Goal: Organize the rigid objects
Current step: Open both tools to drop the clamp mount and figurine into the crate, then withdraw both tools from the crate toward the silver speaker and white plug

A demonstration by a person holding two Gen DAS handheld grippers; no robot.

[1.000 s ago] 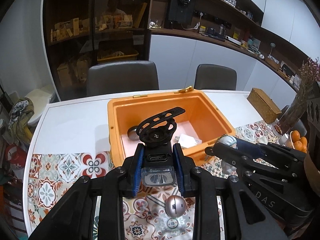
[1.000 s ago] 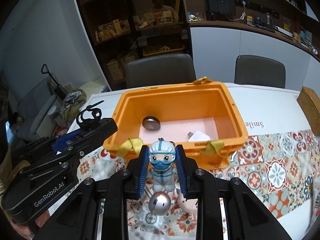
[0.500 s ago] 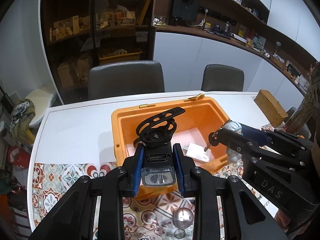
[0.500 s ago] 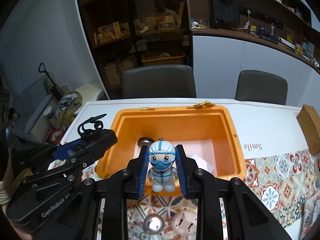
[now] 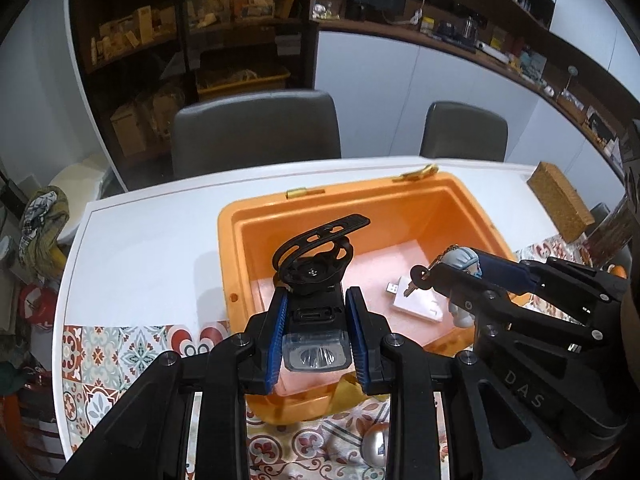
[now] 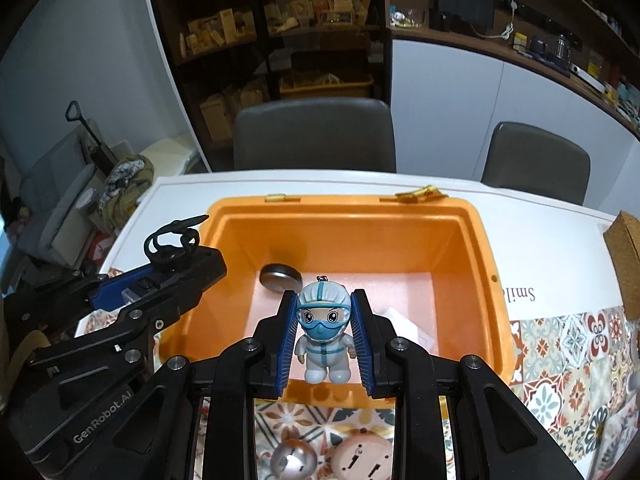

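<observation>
From my left wrist, my left gripper (image 5: 316, 340) is clamped with its ribbed blue pads on a small black bike light (image 5: 315, 336) with a clear lens and a curved, perforated rubber strap, held over the near edge of the glossy orange plastic bin (image 5: 468, 208). A flat white USB stick (image 5: 416, 304) lies on the bin's pink floor. From my right wrist, my right gripper (image 6: 325, 332) is closed on a smooth plastic figurine (image 6: 324, 332) in a white suit and blue goggles, above the bin's front wall; a dark rounded puck (image 6: 280, 276) rests inside. The counter (image 6: 560, 344) wears a patterned tile cloth.
</observation>
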